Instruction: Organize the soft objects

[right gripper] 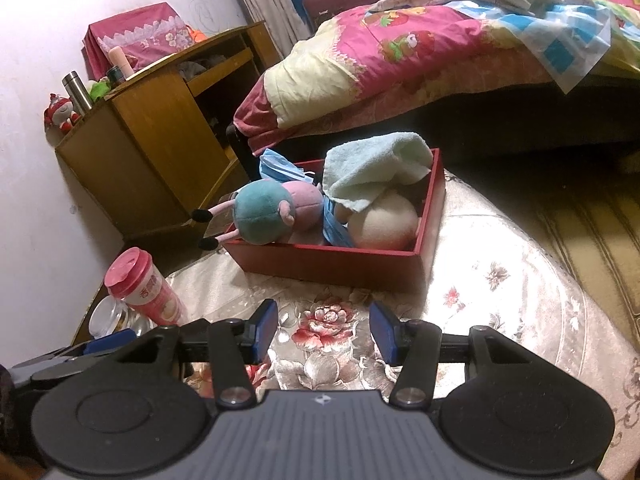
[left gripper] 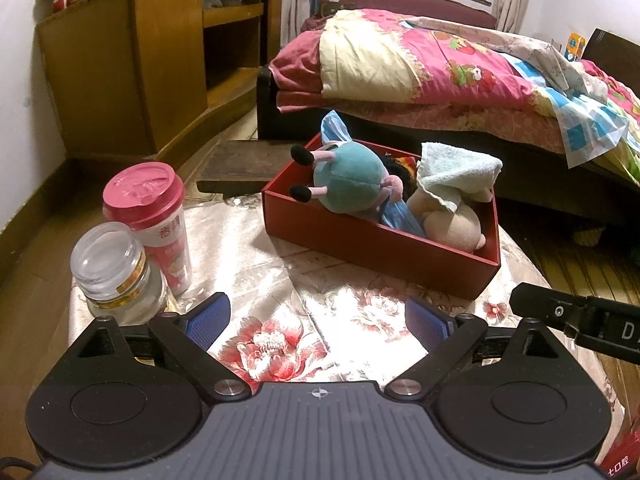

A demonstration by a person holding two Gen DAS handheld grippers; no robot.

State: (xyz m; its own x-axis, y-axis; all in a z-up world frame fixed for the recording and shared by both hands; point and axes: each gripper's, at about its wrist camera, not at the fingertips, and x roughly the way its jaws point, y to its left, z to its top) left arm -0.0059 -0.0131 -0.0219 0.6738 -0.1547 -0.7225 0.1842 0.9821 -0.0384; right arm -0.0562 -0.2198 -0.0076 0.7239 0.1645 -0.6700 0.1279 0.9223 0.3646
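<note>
A red box [left gripper: 372, 256] [right gripper: 336, 268] stands on the floral tablecloth and holds soft things. A teal and pink plush toy [left gripper: 348, 178] [right gripper: 264, 212] lies at its left end, black feet over the rim. A pale blue towel [left gripper: 456, 170] [right gripper: 372, 168] drapes over a cream plush ball [left gripper: 452, 224] [right gripper: 384, 222], with blue fabric [left gripper: 400, 216] [right gripper: 334, 232] between. My left gripper [left gripper: 318, 322] is open over bare cloth, well short of the box. My right gripper [right gripper: 323, 330] is also open with nothing between its pads, and part of it [left gripper: 576, 320] shows at the left view's right edge.
A pink-lidded cup [left gripper: 150, 216] [right gripper: 140, 288] and a clear glass jar [left gripper: 114, 276] [right gripper: 108, 316] stand at the table's left. Behind are a bed with pink quilts [left gripper: 440, 64] [right gripper: 420, 52], a wooden cabinet [left gripper: 140, 60] [right gripper: 160, 140] and a dark stool [left gripper: 240, 164].
</note>
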